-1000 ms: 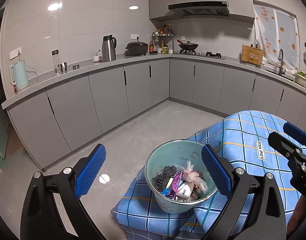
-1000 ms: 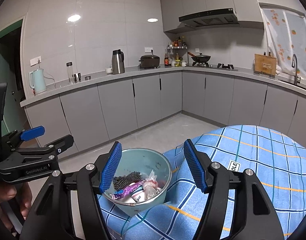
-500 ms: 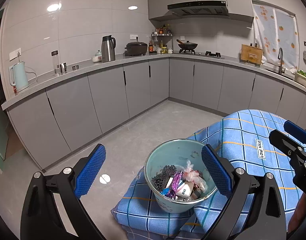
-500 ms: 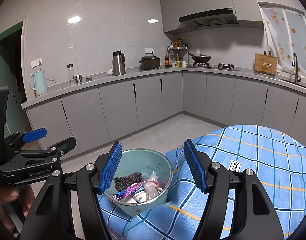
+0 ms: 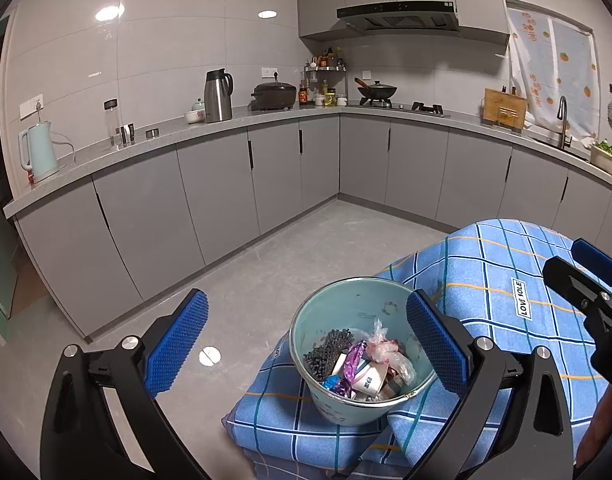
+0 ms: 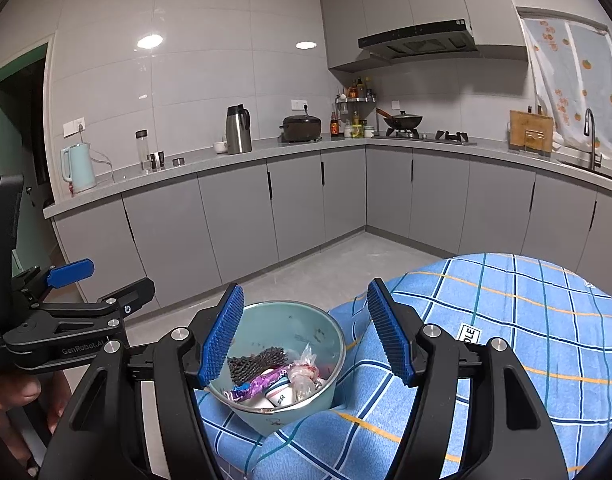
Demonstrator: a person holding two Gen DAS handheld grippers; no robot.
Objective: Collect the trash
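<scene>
I have both grippers hovering over a small green bucket [image 5: 362,350] that sits near the corner of a surface draped in a blue checked cloth [image 5: 494,280]; the cloth is bunched up around the bucket's base. The bucket is packed with trash [image 5: 364,362]: a dark bristly clump at 9 o'clock inside it, a purple wrapper and a crumpled clear bag in the middle, a white paper cup toward 6 o'clock.

My left gripper [image 5: 306,344] is released, its blue pads spread wide. The right pad overlaps the bucket's rim at 3 o'clock in the left wrist view; the other pad hangs over the grey floor [image 5: 266,264]. Nothing is pinched between them.

My right gripper [image 6: 306,334] is also released, with nothing clamped. Its left pad overlaps the bucket's rim at 9 o'clock and the other pad stands over the cloth. Whether either gripper touches the rim I cannot tell.

From the right wrist camera the left gripper shows at 9 o'clock, with a hand [image 6: 10,396] on its handle. Beyond the cloth, grey cabinets run under a counter [image 6: 306,146] along the far walls.
</scene>
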